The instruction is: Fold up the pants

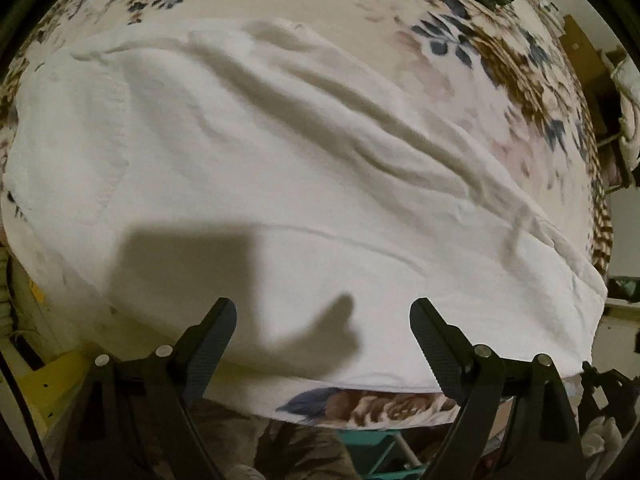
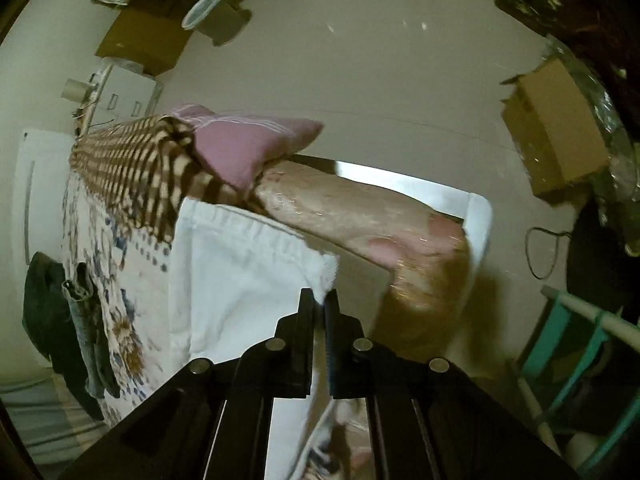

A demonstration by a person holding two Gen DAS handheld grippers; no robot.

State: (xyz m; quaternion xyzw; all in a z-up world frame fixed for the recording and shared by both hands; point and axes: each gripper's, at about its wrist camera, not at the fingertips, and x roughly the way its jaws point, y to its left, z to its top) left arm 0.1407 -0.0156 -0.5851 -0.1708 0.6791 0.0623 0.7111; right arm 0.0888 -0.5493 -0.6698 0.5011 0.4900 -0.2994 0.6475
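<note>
White pants (image 1: 248, 168) lie spread and wrinkled across a floral bedspread (image 1: 460, 64), a pocket seam at their left. My left gripper (image 1: 323, 320) hangs open and empty just above their near edge; its shadow falls on the cloth. In the right wrist view my right gripper (image 2: 319, 298) is shut on the corner of the white pants (image 2: 240, 280), at the bed's edge. The cloth runs between the two fingers and hangs down below them.
A pink pillow (image 2: 248, 144) and a brown checked blanket (image 2: 132, 172) lie at the bed's head. Dark clothes (image 2: 60, 312) hang off the bedspread (image 2: 116, 300). Cardboard boxes (image 2: 556, 136) and a teal frame (image 2: 576, 344) stand on the floor beside the bed.
</note>
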